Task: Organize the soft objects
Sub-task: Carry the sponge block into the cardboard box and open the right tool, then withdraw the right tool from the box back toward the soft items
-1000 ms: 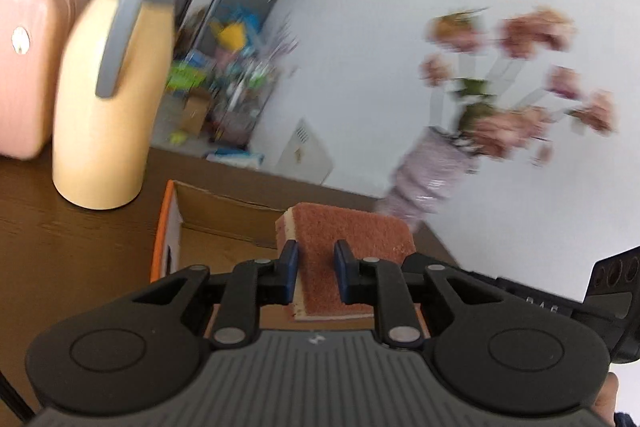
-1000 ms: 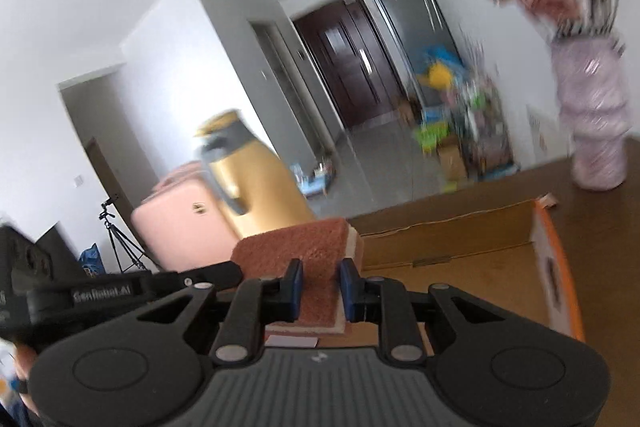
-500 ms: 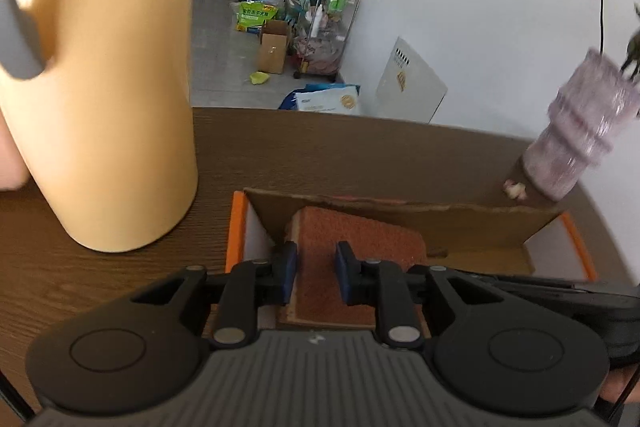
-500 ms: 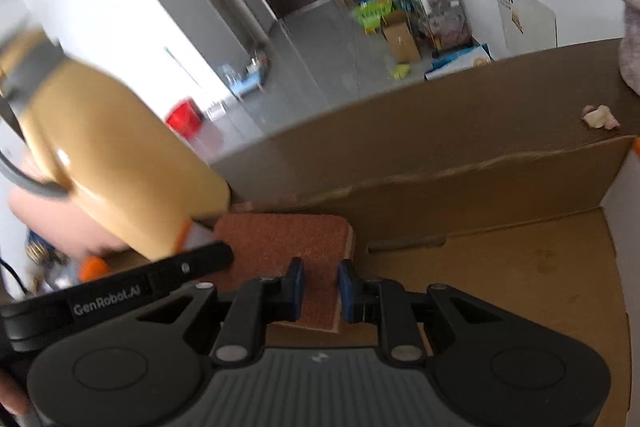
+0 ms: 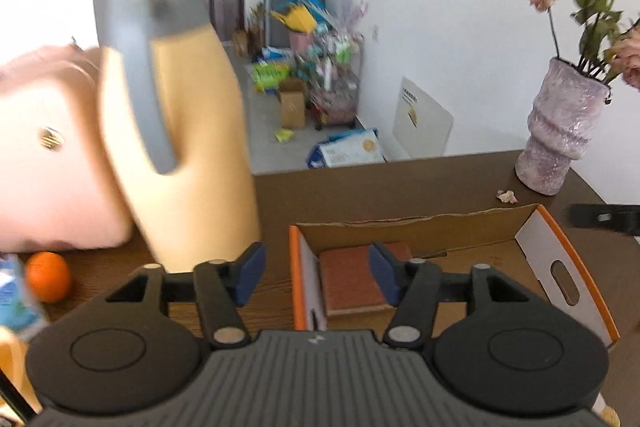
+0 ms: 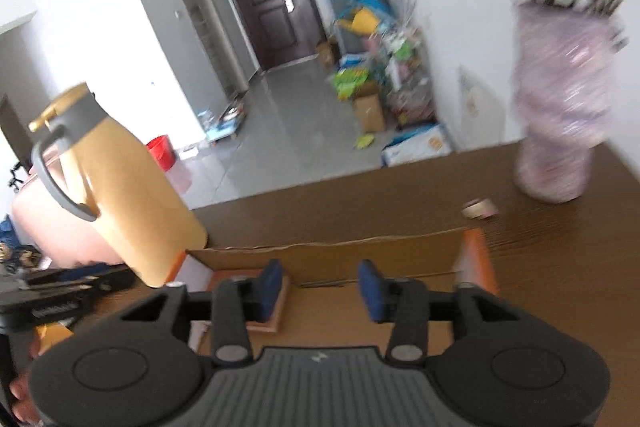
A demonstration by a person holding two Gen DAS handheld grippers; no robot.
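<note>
1. Our left gripper [image 5: 314, 277] has just been opening; its jaws now stand wide and nothing is pressed between them. A second ago they pinched the scouring sponge [image 5: 354, 281].
2. The sponge now lies flat, rust-red face up, in the left end of the cardboard box [image 5: 436, 225], at 12 o'clock from the left gripper, just inside the orange-edged wall. The right blue pad overlaps its edge in the left wrist view, but we cannot tell if they touch.
3. Our right gripper [image 6: 318, 291] has also just been opening; its jaws stand apart and empty. The sponge it shared is at its 10 o'clock, partly hidden behind the left pad.
4. The yellow thermos jug [image 5: 180, 147] stands at 10 o'clock from the box, the pink vase [image 5: 560, 131] at 2 o'clock, an orange [image 5: 47, 277] far at 9 o'clock.
5. We judge this sponge as placed; both hands are free for the next soft item.
</note>
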